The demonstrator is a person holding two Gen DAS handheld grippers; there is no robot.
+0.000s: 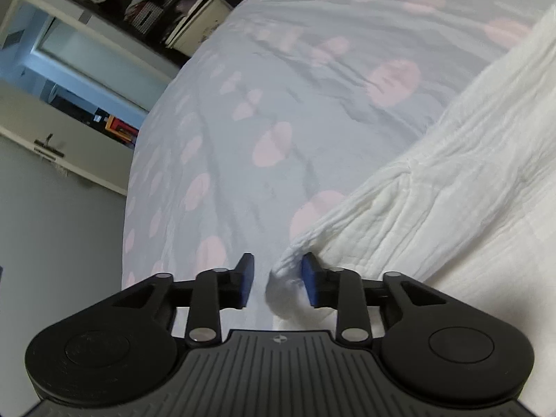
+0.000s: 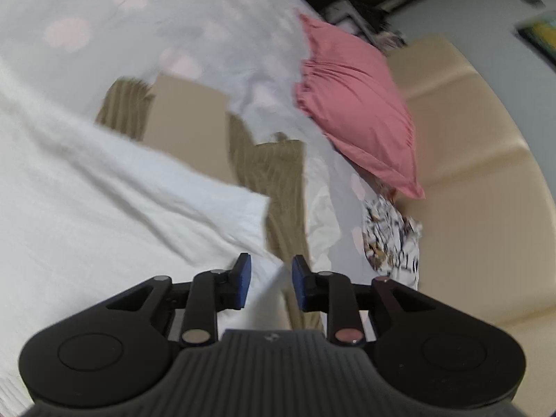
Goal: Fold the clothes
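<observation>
Right now the white crinkled cotton garment (image 1: 451, 191) lies spread on a bed covered by a pale blue sheet with pink blotches (image 1: 243, 111). One bunched corner of the garment pokes in between the blue pads of the left tool (image 1: 277, 279), whose jaws stand apart, the cloth touching the right-hand pad only and not pinched. Seen from the right wrist, the same white garment (image 2: 104, 191) fills the left side, and its edge runs under the right tool (image 2: 267, 278), which is likewise spread open with nothing clamped. Just beyond that edge sits an olive-brown ribbed knit piece (image 2: 278, 180) with a flat tan cardboard sheet (image 2: 189, 121) lying on it. Farther off rests a pink ruffled pillow (image 2: 361, 114), beside a cream padded headboard (image 2: 469, 139), and a black-and-white patterned cloth (image 2: 389, 236) is crumpled near the pillow's lower corner.
</observation>
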